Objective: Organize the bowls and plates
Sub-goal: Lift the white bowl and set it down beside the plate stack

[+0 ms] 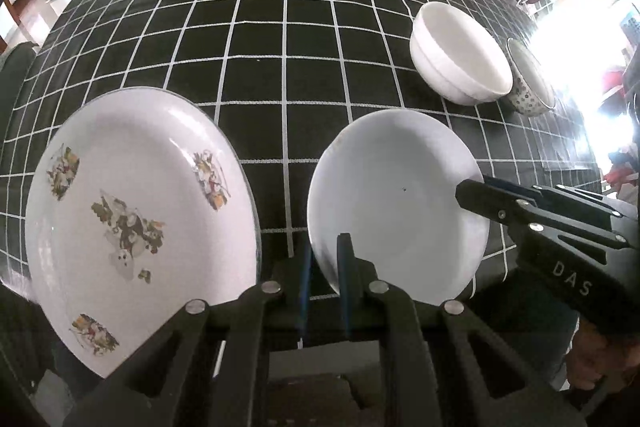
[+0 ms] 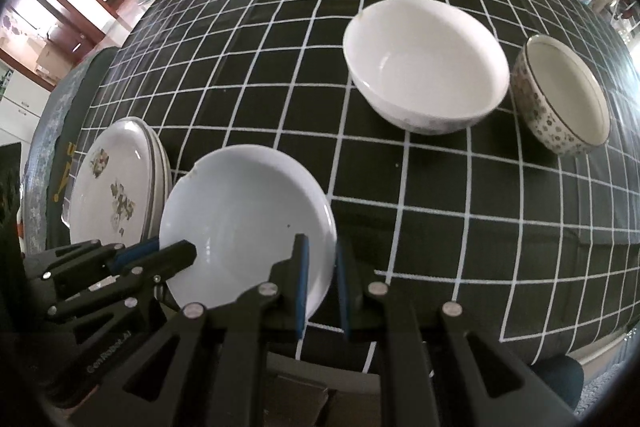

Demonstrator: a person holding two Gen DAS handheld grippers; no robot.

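A plain white plate (image 1: 396,203) (image 2: 244,211) hangs between both grippers over the front of the checked table. My left gripper (image 1: 324,267) is shut on its near-left rim, and in the right wrist view its tip (image 2: 186,251) rests on the plate's left edge. My right gripper (image 2: 322,267) is shut on the opposite rim, seen from the side in the left wrist view (image 1: 466,193). To the left lies a flowered plate (image 1: 140,207), the top one of a small stack (image 2: 116,187). A white bowl (image 1: 460,55) (image 2: 424,67) and a dotted bowl (image 1: 528,83) (image 2: 560,99) stand upright at the right.
A black tablecloth with a white grid (image 1: 280,27) (image 2: 248,27) covers the table; its far half holds nothing. A dark chair back (image 2: 60,131) stands at the table's left edge. Shelves and boxes fill the room beyond. A hand (image 1: 600,359) holds the right gripper.
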